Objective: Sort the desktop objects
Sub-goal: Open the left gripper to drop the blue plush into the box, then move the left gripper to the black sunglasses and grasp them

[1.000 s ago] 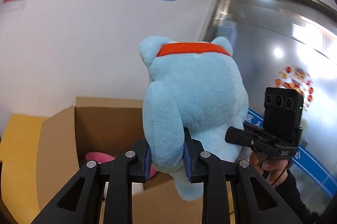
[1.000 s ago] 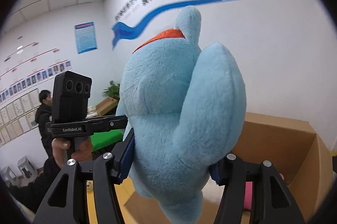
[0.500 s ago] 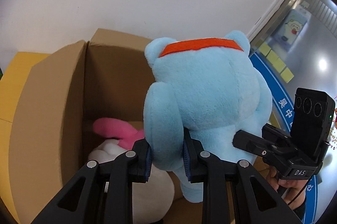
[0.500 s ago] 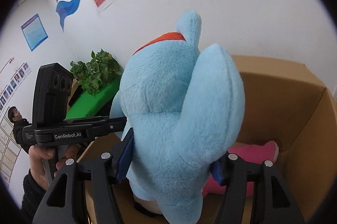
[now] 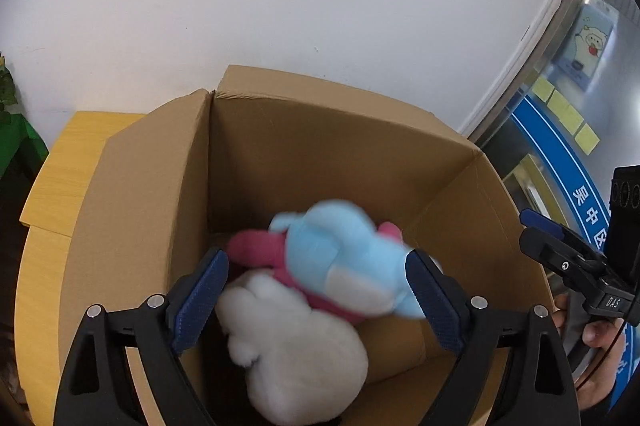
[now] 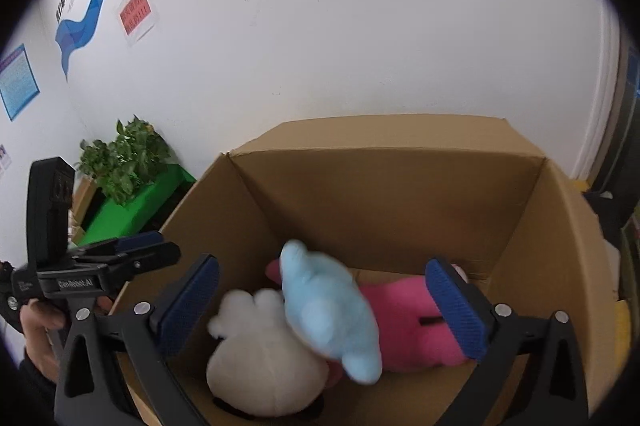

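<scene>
plush in the box now: the blue plush toy (image 5: pixel 344 258) lies blurred at lower centre of the left wrist view, inside the cardboard box (image 5: pixel 320 137), on top of the pink plush (image 6: pixel 404 322) and beside the white plush (image 5: pixel 296 346). the left gripper (image 5: pixel 316 302) stands released, jaws wide and apart from the toy; the right gripper (image 6: pixel 324 310) is spread and empty too. it looks light, soft and squashy, unlikely to break or slip; a pinch on a limb or the thick body should hold it.
</scene>
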The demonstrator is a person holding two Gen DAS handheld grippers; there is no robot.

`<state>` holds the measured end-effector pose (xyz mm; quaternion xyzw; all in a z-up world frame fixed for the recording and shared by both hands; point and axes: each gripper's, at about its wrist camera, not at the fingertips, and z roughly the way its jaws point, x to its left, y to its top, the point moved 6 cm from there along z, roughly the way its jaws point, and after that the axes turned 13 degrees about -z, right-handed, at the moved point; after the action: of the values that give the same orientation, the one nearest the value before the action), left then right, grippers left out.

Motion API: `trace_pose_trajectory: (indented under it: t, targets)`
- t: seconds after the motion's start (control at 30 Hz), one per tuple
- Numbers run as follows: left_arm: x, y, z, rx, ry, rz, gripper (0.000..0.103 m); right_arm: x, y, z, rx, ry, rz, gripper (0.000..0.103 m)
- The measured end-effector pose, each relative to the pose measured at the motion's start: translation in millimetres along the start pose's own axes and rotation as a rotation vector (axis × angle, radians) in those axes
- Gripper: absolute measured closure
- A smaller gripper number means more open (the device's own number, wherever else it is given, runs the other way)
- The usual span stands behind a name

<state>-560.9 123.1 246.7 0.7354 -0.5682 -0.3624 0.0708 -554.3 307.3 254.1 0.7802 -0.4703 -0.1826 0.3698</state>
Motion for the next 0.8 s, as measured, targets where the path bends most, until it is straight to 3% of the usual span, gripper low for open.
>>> trace_pose_trajectory:
  t: [0.23, 0.33, 0.43, 0.47, 0.57, 0.7, 0.8]
  targets:
    - [-4.8, -36.8, -37.7, -0.017, -0.013, 0.099, 0.01, 18.5, -28.7, -30.0, 0.034, -0.088, -0.155, 0.0]
    - [-3.3, -66.5, -67.3, -0.055, -0.052, 0.159, 0.01, 56.0, -43.8, -56.4, -0.008, -0.077, -0.212, 0.0]
    - [2.2, -120.6, -109.4, -0.105, -0.12, 0.266, 0.006, 85.4, -81.1, -103.6, -0.084, -0.028, -0.256, 0.0]
    - [5.2, -140.6, -121.7, -0.117, -0.147, 0.301, 0.0, 93.6, -96.3, -120.2, -0.108, -0.005, -0.267, 0.0]
    - [19.5, -203.2, -145.6, -0.122, -0.209, 0.395, 0.0, 108.1, -167.5, -159.4, -0.145, 0.067, -0.248, 0.0]
    - [48.2, -292.9, -134.4, -0.03, -0.243, 0.446, 0.0, 106.6, -270.1, -149.1, -0.033, 0.138, -0.143, 0.0]
    - [69.7, -347.9, -105.7, 0.087, -0.281, 0.392, 0.0, 105.1, -344.1, -122.3, 0.068, 0.159, -0.079, 0.0]
